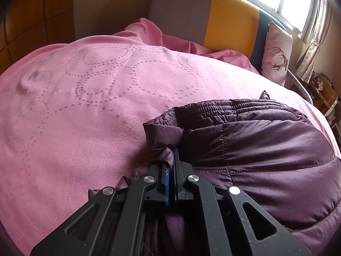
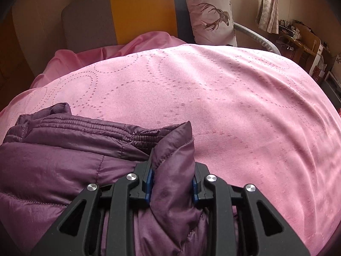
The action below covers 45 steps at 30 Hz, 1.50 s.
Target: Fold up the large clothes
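Note:
A dark purple quilted jacket (image 1: pixel 266 145) lies on a pink bedspread (image 1: pixel 85 106), with its elastic hem turned toward the headboard. My left gripper (image 1: pixel 173 160) is shut on a thin corner of the jacket at its left edge, the fabric pinched flat between the pads. In the right wrist view the jacket (image 2: pixel 64 160) fills the lower left. My right gripper (image 2: pixel 172 166) stands part open at the jacket's right corner. A puffed fold of that corner sits loosely between its blue pads (image 2: pixel 149 181), not squeezed. Both grippers point steeply down at the bed.
The pink bedspread (image 2: pixel 234 106) stretches ahead to a grey and yellow headboard (image 2: pixel 138 10). A pillow with a deer print (image 2: pixel 211 17) leans at the headboard's right end. A cluttered desk (image 2: pixel 298 38) and a curtain (image 2: pixel 268 6) stand beyond the bed's right side.

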Each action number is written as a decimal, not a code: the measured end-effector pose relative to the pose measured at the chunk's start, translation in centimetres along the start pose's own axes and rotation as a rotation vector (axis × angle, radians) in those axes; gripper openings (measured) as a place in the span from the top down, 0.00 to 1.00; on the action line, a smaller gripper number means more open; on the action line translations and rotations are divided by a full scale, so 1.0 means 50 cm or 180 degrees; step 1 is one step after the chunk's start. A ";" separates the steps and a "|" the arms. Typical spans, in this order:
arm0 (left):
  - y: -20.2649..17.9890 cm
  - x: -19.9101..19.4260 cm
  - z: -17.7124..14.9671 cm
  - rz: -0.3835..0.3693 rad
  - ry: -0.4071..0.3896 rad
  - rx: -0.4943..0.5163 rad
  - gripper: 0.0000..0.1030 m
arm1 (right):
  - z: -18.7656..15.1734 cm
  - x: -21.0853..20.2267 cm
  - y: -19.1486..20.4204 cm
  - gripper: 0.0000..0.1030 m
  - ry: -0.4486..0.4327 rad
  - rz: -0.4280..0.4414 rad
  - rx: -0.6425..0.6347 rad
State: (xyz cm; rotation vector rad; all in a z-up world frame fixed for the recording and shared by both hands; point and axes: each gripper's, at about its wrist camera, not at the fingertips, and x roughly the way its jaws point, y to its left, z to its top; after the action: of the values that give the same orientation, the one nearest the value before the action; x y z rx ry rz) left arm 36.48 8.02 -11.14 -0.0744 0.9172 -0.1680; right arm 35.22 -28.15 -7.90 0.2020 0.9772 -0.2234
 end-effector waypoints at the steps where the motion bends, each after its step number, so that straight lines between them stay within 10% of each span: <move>1: -0.002 -0.002 0.002 0.0017 0.0015 0.0011 0.98 | 0.002 0.000 -0.002 0.72 0.0014 0.0004 0.0013; 5: -0.002 -0.026 0.015 0.0183 0.0067 0.0035 0.85 | 0.016 -0.015 -0.033 0.47 0.0052 -0.0022 0.0202; 9: -0.006 -0.114 0.017 0.0241 -0.0229 -0.0065 0.48 | 0.021 -0.079 -0.045 0.36 -0.0129 -0.0015 0.0271; 16: -0.125 -0.241 -0.001 -0.0116 -0.0646 0.0031 0.48 | -0.026 -0.246 0.041 0.24 -0.0604 0.0243 -0.0010; 24: -0.323 -0.180 -0.051 -0.0420 -0.0422 0.0431 0.48 | -0.123 -0.238 0.107 0.23 -0.0582 0.0231 -0.0291; 37: -0.313 -0.045 -0.098 -0.0210 -0.0235 0.0299 0.48 | -0.156 -0.159 0.101 0.19 -0.0559 0.0236 -0.0265; 45: -0.314 -0.127 -0.096 -0.0242 -0.0251 0.0287 0.42 | -0.154 -0.181 0.095 0.17 -0.0543 0.0276 -0.0286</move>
State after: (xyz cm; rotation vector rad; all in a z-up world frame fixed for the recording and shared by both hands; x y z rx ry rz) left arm 27.10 -6.26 -6.97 -0.0321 0.8276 -0.2748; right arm 25.54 -20.66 -4.22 0.1403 0.8054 -0.1148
